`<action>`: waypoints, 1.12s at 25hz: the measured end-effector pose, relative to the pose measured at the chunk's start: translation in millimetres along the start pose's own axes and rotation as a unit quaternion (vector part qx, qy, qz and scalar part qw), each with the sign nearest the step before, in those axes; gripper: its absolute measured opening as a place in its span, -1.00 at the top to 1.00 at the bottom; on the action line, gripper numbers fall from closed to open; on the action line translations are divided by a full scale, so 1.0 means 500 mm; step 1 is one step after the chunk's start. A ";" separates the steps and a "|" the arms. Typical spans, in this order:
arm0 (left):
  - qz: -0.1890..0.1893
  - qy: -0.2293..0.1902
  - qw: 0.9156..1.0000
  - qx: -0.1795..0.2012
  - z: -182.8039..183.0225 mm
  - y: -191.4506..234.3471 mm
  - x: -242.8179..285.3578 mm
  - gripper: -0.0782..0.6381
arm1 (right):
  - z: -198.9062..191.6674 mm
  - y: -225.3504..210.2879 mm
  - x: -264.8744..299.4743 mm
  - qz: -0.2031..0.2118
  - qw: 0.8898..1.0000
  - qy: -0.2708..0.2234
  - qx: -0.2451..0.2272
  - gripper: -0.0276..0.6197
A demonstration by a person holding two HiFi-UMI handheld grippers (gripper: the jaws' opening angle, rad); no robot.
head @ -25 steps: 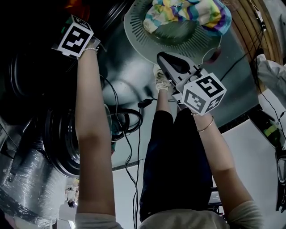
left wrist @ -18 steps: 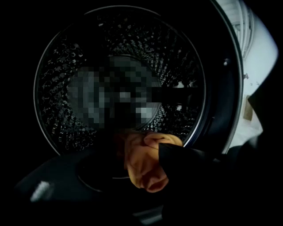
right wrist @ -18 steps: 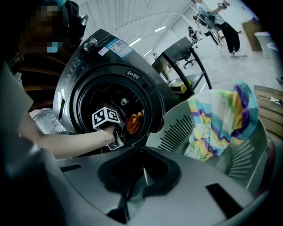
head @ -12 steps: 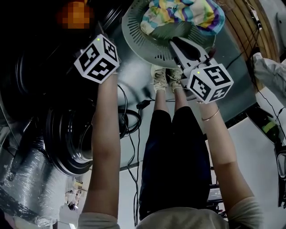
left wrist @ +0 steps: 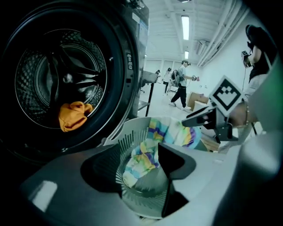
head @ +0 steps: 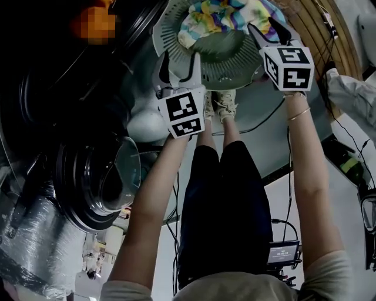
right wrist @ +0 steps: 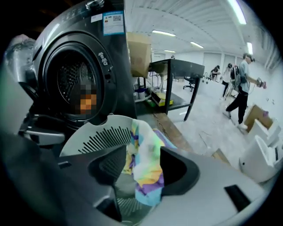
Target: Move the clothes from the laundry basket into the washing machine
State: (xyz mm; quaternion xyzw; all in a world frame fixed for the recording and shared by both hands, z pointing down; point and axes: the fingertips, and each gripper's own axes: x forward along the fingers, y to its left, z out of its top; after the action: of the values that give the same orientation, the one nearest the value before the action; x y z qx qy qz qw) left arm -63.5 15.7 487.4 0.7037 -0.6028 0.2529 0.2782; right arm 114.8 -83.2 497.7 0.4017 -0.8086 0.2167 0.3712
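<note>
A round grey laundry basket stands on the floor by the washing machine. A striped pastel cloth lies in it and hangs over its far rim. An orange garment sits inside the drum. My left gripper hovers over the basket's near rim, open; its jaws have just been opening, and the cloth shows beyond them, untouched. My right gripper is at the basket's right side; its jaws have just been opening and stand open, and the cloth shows between them, not pressed.
The machine's round glass door hangs open at the left. Black cables run along the floor by the person's legs and shoes. A black table and walking people are further off.
The left gripper has swung from the drum opening rightward to the basket's near rim. The right gripper has moved up to the basket's right side, rolled, and its jaws have opened.
</note>
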 end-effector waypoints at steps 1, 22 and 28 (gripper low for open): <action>-0.007 0.001 1.000 -0.002 -0.005 -0.016 0.000 0.01 | -0.001 -0.017 0.009 -0.011 1.000 0.007 -0.010 0.25; -0.130 0.057 0.990 0.005 -0.049 -0.170 0.044 0.01 | 0.021 0.062 -0.079 0.060 0.992 -0.090 0.066 0.85; -0.147 0.069 0.986 0.024 -0.057 -0.185 0.066 -0.07 | 0.089 0.176 -0.150 0.176 0.968 -0.141 0.111 0.86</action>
State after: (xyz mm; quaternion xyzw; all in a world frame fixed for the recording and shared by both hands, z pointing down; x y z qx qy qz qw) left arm 32.4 23.3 522.7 0.7721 -0.4657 0.2719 0.3362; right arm 54.9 -24.0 407.1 0.3182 -0.8815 0.3085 0.1628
